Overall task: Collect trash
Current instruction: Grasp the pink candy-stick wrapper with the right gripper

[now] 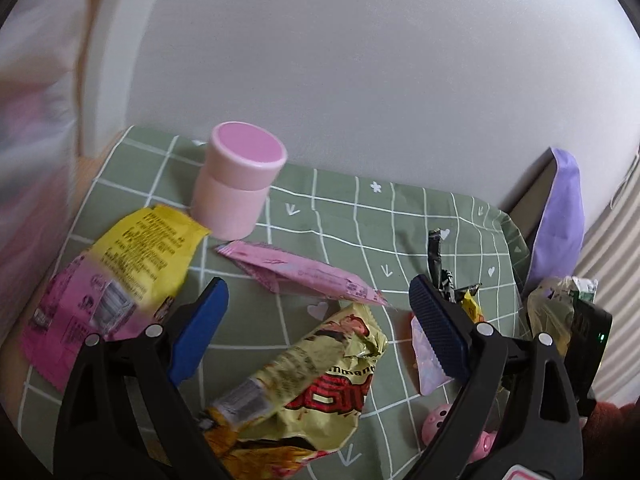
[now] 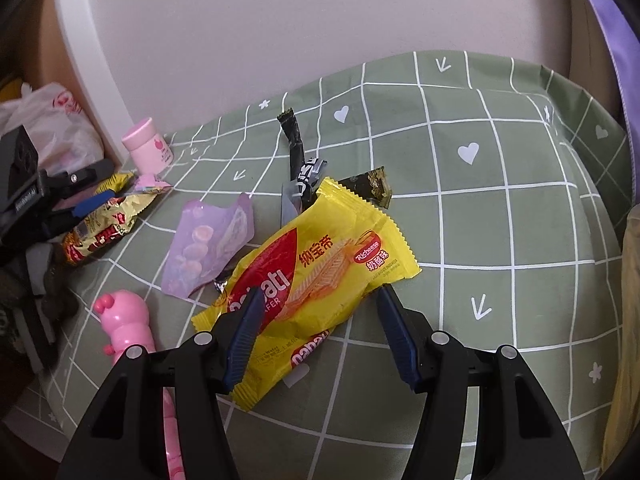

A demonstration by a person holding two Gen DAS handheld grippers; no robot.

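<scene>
While my left gripper point(image 1: 316, 300) hangs with fingers spread, a crumpled gold snack wrapper point(image 1: 320, 384) lies between them on the green checked cloth point(image 1: 420, 208), near a pink jar point(image 1: 240, 180). My right gripper point(image 2: 316, 304), fingers apart, straddles a yellow wafer packet point(image 2: 320, 264) without gripping it.

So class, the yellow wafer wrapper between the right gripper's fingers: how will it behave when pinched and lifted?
The yellow wafer wrapper is thin creased film, so it will likely crumple and droop. It looks flat and probably light. Its glossy surface may slip between the open right gripper.
</scene>
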